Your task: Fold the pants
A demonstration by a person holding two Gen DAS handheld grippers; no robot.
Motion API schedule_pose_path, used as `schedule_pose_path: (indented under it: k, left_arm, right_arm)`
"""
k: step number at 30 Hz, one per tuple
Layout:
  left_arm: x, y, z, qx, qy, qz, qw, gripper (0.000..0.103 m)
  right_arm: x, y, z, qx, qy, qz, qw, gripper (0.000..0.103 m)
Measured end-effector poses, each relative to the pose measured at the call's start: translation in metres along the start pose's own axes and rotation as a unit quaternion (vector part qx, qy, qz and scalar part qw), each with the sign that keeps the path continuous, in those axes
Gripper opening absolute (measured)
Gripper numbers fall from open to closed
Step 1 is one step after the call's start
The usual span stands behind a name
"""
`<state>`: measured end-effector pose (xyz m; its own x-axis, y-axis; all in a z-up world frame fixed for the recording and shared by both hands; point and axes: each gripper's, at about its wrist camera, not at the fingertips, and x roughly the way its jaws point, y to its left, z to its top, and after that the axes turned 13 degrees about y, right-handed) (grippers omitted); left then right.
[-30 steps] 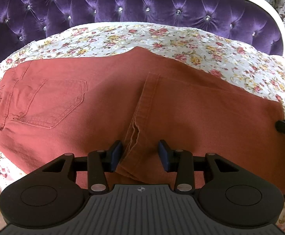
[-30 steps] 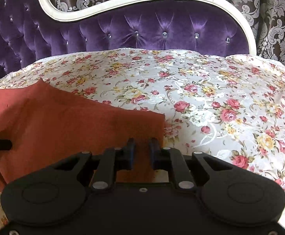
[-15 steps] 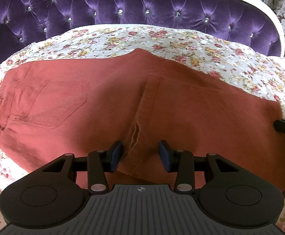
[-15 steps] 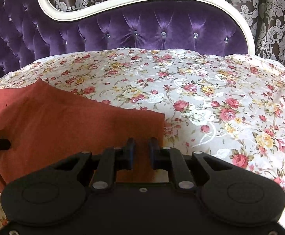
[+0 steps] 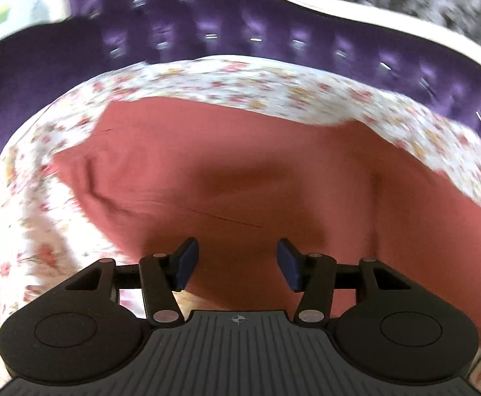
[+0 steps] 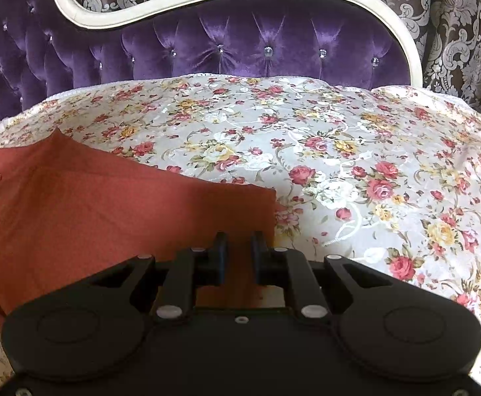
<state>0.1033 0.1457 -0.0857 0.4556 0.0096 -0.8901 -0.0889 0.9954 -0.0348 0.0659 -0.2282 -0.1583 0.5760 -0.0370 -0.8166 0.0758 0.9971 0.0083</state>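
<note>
Pants [image 5: 240, 178]: rust-red, lying flat on the floral cover [image 6: 339, 151] of the bed, in front of the purple headboard [image 6: 240, 46]; they look already doubled into a broad slab, so at least one fold seems made.
Done: the cloth lies mostly smooth, with one corner squared off on the cover in the right wrist view [image 6: 266, 194].
Left: by my reading at least one more fold to bring the slab down to a compact packet, then a smoothing (a shallow hollow and a crease near the left edge show in the left wrist view).
Left gripper [image 5: 237, 265]: jaws spread wide with nothing between them, poised over the near edge of the pants.
Right gripper [image 6: 238, 255]: jaws drawn close with a strip of red cloth in the narrow gap; it appears to be clamped on the near corner of the pants, though the contact itself is shadowed.
Hidden: the near hem under both grippers; how many layers the slab has cannot be told.
Blur: the left wrist view is smeared, so seams, pocket and waistband cannot be picked out there.
Cut off: the left part of the pants runs out of the right wrist view.
</note>
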Motion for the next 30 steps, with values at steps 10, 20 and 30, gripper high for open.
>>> schedule_pose_path:
  k: [10, 20, 30]
  left_arm:
    - [-0.002, 0.092, 0.034, -0.134, -0.021, 0.001, 0.9907, 0.051]
    - [0.01, 0.112, 0.04, -0.121, -0.011, -0.009, 0.9925, 0.052]
    - [0.037, 0.118, 0.049, -0.121, 0.017, -0.037, 0.9918, 0.059]
  right_arm:
    - [0.0, 0.008, 0.005, -0.024, 0.013, -0.021, 0.999, 0.02]
    - [0.0, 0.009, 0.006, -0.024, 0.019, -0.027, 0.999, 0.021]
    - [0.001, 0.012, 0.007, -0.027, 0.023, -0.033, 0.999, 0.021]
